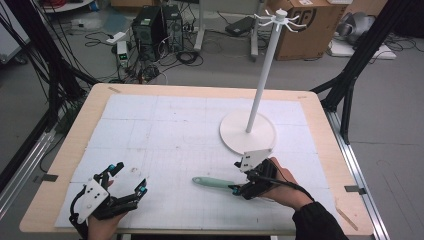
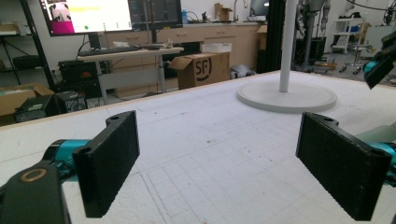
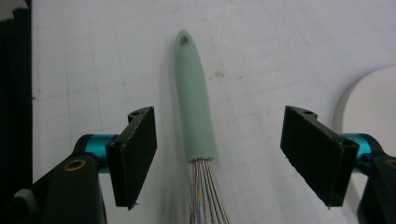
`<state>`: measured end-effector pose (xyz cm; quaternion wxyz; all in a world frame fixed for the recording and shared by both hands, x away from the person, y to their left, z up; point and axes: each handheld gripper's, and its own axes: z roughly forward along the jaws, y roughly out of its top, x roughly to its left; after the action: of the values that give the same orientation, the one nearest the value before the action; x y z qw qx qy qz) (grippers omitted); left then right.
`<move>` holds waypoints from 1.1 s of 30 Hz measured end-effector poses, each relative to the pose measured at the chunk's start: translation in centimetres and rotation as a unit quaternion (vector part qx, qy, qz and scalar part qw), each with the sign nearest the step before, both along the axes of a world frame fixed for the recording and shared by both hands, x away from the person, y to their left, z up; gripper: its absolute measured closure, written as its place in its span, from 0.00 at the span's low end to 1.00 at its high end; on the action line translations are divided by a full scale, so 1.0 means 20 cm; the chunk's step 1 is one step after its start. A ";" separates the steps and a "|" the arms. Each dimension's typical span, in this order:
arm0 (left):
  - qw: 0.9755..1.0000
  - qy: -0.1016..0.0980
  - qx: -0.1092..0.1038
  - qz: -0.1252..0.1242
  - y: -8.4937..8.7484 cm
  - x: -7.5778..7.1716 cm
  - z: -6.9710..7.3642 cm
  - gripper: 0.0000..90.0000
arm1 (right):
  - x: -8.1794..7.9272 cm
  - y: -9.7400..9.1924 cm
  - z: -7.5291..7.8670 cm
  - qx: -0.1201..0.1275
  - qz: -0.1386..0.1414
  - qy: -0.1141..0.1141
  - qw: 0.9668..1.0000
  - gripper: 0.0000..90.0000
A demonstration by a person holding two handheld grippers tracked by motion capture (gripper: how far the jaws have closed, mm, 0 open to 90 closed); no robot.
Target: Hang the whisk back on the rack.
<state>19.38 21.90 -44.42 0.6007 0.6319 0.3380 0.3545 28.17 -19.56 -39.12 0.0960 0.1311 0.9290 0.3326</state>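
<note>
Right claw point(image 3: 219, 156): jaws wide apart, nothing held. It straddles the whisk point(image 3: 195, 112), which lies flat on the worktop point(image 1: 165, 130) between the jaws, nearer the jaw on the left of the right gripper view. That jaw's pad stands just beside the mint handle; the other is well apart from it. The wires run back under the claw and out of frame at the bottom.

Left claw point(image 1: 127, 185): also wide open and empty, resting low at the near left of the worktop, well apart from the whisk.

Whisk in the high view point(image 1: 212, 182): handle points left, towards the worktop's middle, hang-hole at the far tip. Wire end sits under my right hand point(image 1: 280, 182).

Beyond, a white stand point(image 1: 248, 131) with a round base, a tall pole and hooks on top, just past the right claw.

Judged step: close on the handle near the wire joint.

Risks:
- Off-centre straddle. The nearer jaw would meet the handle first and push it sideways, so it may roll or skid before the other jaw arrives.
- Handle is rounded and tapers. A grip too far towards the thin end could let it squirt out.
- Closing too far back would pinch the wires, bend them and hold poorly.
- Stand base is near, and a wide swing on lifting could knock it.
</note>
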 end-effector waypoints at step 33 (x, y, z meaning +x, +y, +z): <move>1.000 0.003 -0.007 -0.005 -0.01 0.01 0.01 0.15 | 0.12 0.30 -0.16 -0.194 0.042 0.099 0.975 0.41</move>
<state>19.67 21.76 -44.30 0.6062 0.6302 0.3391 0.3469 30.50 -13.48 -42.34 0.0128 0.1037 0.9854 0.1348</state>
